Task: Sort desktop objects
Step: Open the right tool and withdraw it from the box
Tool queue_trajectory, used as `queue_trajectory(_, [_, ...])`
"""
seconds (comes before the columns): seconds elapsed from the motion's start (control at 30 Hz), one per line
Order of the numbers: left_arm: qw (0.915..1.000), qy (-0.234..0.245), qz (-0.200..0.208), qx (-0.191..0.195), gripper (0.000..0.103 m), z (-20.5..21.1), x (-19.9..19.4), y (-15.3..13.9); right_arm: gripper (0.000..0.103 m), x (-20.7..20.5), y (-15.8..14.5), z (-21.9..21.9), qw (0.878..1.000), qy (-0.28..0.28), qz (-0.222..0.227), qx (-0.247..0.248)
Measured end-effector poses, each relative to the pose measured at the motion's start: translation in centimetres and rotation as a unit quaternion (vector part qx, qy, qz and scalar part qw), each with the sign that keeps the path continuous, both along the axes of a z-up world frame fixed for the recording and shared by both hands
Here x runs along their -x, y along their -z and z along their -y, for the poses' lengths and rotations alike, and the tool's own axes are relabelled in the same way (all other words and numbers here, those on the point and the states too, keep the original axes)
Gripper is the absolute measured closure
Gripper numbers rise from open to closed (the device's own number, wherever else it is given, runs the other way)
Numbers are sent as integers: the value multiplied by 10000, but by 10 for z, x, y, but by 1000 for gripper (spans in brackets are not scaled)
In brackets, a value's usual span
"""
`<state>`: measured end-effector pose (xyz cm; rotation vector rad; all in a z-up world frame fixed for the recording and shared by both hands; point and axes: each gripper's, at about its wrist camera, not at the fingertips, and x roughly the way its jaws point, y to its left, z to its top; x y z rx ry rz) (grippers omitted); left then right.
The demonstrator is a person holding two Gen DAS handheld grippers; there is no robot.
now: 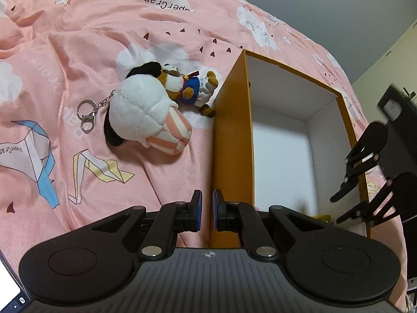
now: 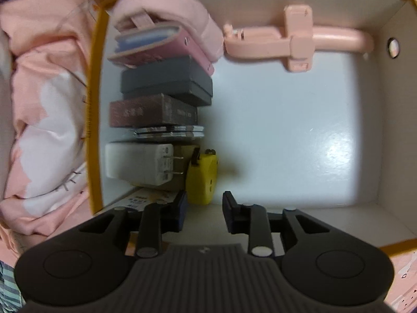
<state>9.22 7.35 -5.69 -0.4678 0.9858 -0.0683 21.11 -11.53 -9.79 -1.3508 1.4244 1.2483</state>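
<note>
Pink duvet (image 1: 86, 52) spreads ahead and left of tool, rumpled, printed with white clouds, paper cranes, small dark hearts, lettering. Grey wall (image 1: 325, 2) beyond duvet's far edge. Cream wall (image 1: 385, 60) far right. Dark blurred furniture (image 1: 398, 107) at right edge. Corner of lit screen (image 1: 10, 292) at lower left, beside tool body. Striped fabric (image 2: 9, 287) at lower left of right view.

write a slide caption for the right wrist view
Open right gripper hangs inside the orange-rimmed box, beside a yellow charger and a row of small items along the left wall.
</note>
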Motion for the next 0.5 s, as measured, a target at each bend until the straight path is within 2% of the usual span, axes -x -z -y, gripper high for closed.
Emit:
queue_trajectory(0.07, [10000, 17, 5, 2, 95, 1, 0, 0, 74, -3, -8, 0, 9998, 52, 147, -134])
queue_trajectory(0.13, [10000, 32, 14, -2, 95, 2, 0, -1, 85, -9, -9, -3, 9984, 163, 465, -261])
queue_trajectory(0.27, [10000, 32, 21, -23, 95, 3, 0, -2, 88, -15, 9, -19, 9965, 89, 790, -259])
queue_trajectory(0.33, [10000, 17, 8, -36, 95, 2, 0, -2, 88, -14, 20, -25, 9968, 47, 747, -287])
queue_trajectory(0.5, [10000, -18, -40, -25, 95, -1, -1, 1, 86, -19, 38, -40, 9989, 240, 227, -320])
